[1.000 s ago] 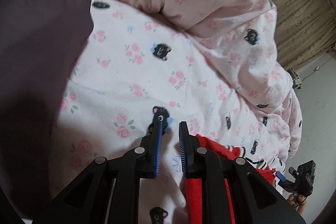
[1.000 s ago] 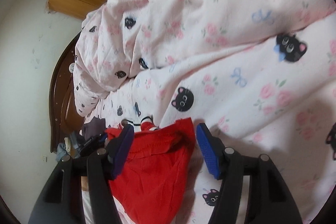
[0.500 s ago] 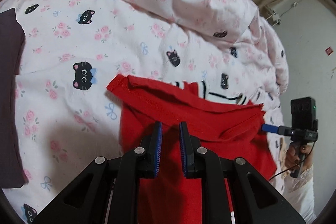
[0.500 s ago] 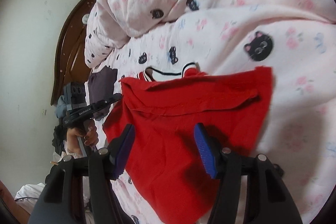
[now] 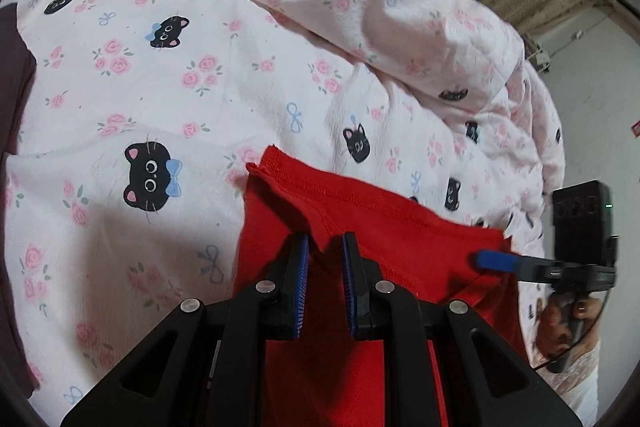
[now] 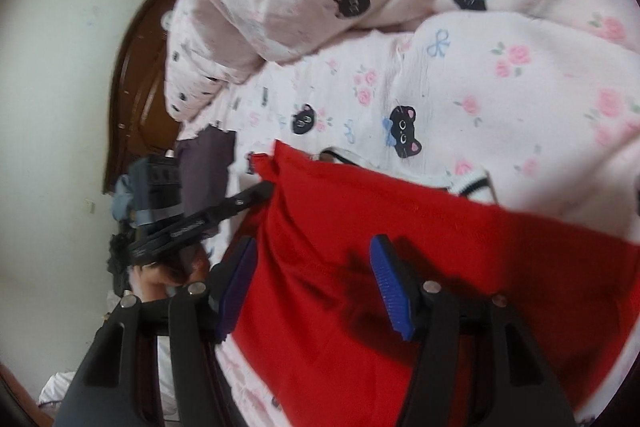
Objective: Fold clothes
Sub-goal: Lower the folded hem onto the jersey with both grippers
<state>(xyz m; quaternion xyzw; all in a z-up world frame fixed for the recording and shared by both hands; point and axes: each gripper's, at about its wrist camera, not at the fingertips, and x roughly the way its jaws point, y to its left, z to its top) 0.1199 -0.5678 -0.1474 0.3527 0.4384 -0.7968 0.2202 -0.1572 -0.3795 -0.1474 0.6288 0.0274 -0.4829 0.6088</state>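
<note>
Red garment (image 5: 384,227): spread on the cat-print bedsheet (image 5: 160,99)
Left gripper (image 5: 325,247): jaws nearly closed, pads apart, gripping nothing, over the garment
Right gripper (image 6: 316,259): jaws parted, empty, above red cloth

The red garment (image 5: 384,227) is matt knit cloth with visible stitched hems. The bedsheet (image 5: 160,99) under it looks like soft, slightly crinkly printed cotton, and the quilt (image 5: 380,7) is puffier cloth. Both tools, left tool (image 5: 325,259) and right tool (image 6: 316,267), are matt black plastic with ribbed blue pads and shiny metal pins. The headboard (image 6: 132,75) is glossy dark wood.
</note>
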